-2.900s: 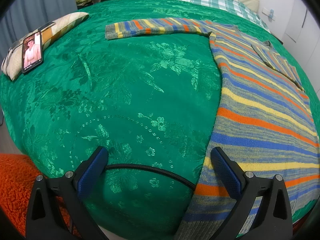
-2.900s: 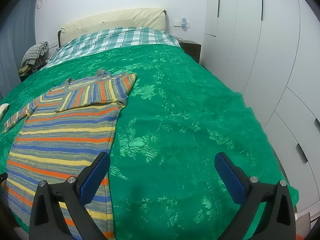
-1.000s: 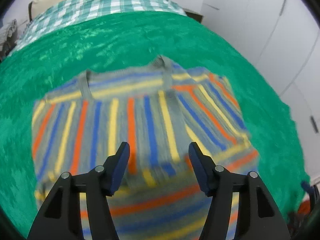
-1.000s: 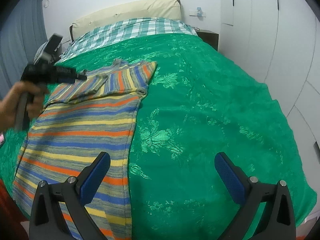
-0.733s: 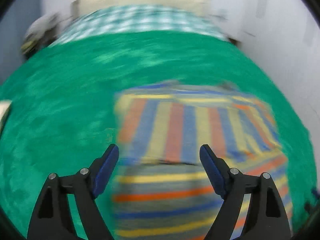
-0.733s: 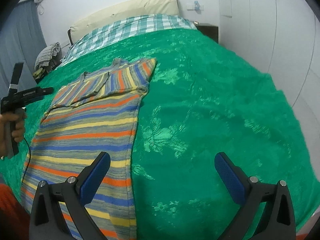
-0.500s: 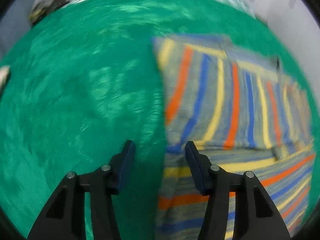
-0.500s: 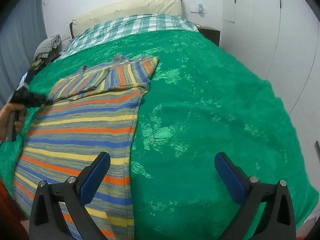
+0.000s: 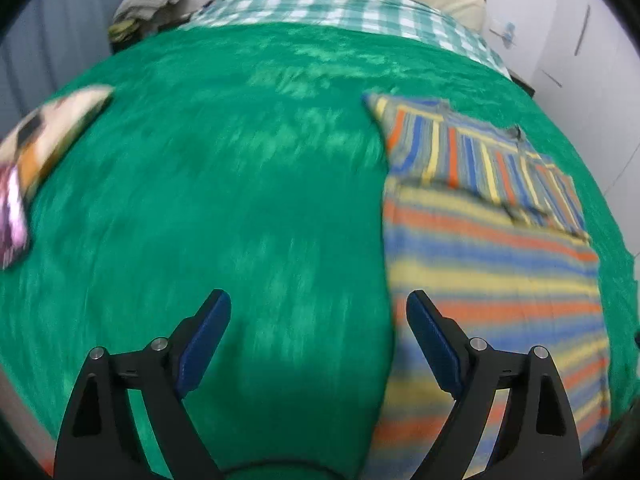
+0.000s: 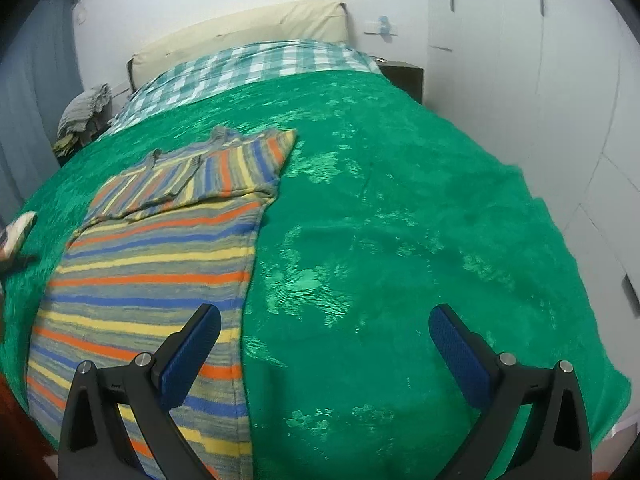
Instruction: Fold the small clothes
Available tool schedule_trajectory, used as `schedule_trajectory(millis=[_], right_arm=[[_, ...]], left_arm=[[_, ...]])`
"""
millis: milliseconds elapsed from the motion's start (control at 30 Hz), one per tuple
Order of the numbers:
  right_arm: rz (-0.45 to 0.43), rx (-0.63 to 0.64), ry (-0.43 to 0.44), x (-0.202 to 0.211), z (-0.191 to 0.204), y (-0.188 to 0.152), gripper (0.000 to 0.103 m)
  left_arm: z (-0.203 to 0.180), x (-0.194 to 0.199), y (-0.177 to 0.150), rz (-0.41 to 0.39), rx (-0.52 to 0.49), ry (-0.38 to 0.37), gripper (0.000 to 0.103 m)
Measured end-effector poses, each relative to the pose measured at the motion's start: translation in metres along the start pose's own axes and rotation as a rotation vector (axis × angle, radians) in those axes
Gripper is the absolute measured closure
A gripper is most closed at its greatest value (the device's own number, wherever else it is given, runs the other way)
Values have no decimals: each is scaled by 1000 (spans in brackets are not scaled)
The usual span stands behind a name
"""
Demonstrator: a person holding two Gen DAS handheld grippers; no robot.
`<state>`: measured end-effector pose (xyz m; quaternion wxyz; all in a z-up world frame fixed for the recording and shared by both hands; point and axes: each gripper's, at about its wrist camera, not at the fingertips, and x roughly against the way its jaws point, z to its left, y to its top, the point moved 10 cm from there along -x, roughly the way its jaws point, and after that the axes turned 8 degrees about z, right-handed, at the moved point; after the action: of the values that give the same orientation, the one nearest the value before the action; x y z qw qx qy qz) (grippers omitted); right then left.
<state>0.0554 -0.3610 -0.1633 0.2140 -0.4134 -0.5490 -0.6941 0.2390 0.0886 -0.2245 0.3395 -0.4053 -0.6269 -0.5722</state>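
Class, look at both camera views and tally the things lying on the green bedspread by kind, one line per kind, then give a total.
Striped knitted sweater: 1
Patterned cushion: 1
Phone lying on that cushion: 1
Total: 3

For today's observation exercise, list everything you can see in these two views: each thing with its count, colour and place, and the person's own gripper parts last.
Striped sweater: one, grey with orange, blue and yellow stripes, flat on the bedspread, both sleeves folded across its chest.
Bedspread: one, green, covering the bed.
Checked sheet: one, green and white, at the bed's head.
Headboard: one, cream, against the wall.
Cushion: one, patterned, blurred, on the bedspread's far side from the sweater.
Clothes pile: one, grey, beside the bed's head.
Nightstand: one, dark.
Left gripper: black with blue pads, jaws just opened, empty.
Right gripper: same colours, open, empty.
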Motion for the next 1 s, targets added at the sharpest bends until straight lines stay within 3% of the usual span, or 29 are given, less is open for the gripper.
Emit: schedule_trajectory(millis=[133,233,700,1000], right_arm=[[-20,-34,-20,5,-8,3,0],[-35,-30,-47,11,-11,2,0],[-68,-33,-95,28,-20,-1,0],[-72,-42,-97,29,-23,1,0]], left_arm=[[21,13,-52,-25,59,18,12],[34,10,-67,-17,117,15,12],[69,21,-56,-109,218,83,12],[87,18,-57,-114,266,133,11]])
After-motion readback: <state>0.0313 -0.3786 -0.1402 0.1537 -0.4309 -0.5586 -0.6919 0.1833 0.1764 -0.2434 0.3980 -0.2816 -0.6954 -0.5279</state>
